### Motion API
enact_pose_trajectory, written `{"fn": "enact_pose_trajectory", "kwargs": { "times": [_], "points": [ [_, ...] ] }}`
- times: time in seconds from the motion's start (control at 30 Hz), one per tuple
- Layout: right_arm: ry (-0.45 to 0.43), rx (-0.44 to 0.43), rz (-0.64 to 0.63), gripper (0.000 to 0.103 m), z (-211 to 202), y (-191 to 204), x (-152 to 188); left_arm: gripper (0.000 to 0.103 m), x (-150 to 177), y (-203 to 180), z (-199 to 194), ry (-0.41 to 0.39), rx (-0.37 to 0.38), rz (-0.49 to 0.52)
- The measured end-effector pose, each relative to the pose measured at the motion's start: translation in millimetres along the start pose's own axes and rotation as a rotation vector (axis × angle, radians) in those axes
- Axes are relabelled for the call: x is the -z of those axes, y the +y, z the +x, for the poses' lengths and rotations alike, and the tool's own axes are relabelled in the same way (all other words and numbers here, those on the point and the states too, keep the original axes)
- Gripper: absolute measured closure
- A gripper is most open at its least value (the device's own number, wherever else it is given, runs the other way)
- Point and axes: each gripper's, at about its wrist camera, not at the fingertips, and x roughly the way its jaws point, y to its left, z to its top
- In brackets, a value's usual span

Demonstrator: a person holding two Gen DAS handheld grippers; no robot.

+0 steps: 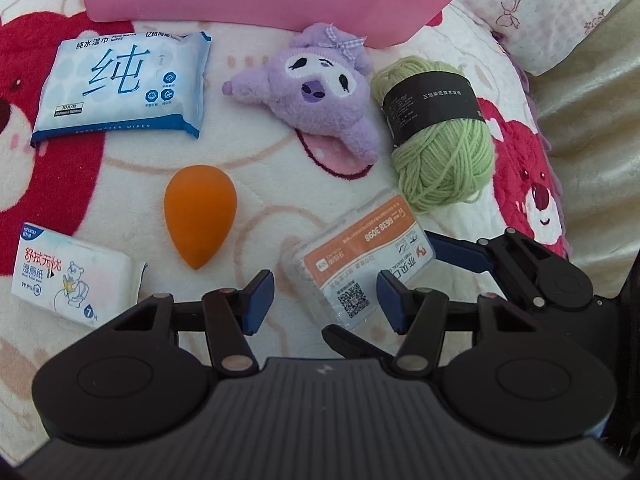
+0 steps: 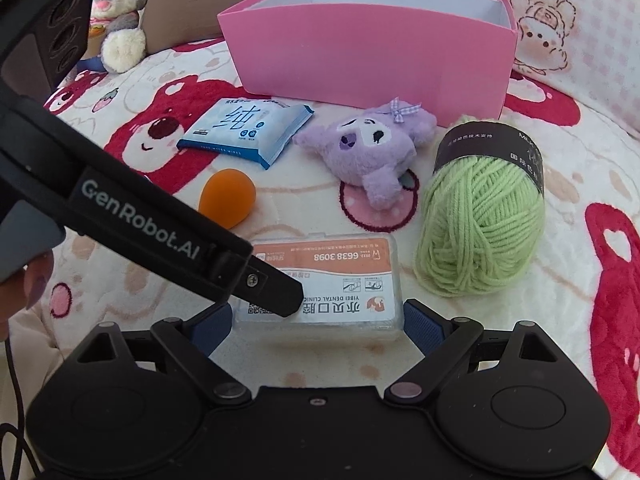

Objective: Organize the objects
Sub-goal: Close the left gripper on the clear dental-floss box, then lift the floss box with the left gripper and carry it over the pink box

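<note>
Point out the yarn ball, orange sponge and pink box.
yarn ball (image 2: 480, 220), right wrist view, on the green strands
orange sponge (image 1: 200, 210), left wrist view, mid body
pink box (image 2: 368, 56), right wrist view, front wall

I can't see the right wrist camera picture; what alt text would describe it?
An open right gripper straddles a clear plastic box with an orange label on a bear-print blanket, with the left gripper's arm crossing in front. Beyond lie green yarn, a purple plush, an orange sponge, blue wipes and an open pink box.
</note>
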Motion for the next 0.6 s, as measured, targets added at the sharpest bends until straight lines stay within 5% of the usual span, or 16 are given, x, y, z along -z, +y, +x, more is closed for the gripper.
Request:
{"fn": "enact_pose_trajectory", "kwargs": {
  "times": [0.6],
  "points": [
    [0.015, -0.015, 0.062, 0.009, 2, 0, 1, 0.052, 8, -2, -4, -0.048, 0.024, -0.016]
  ]
}}
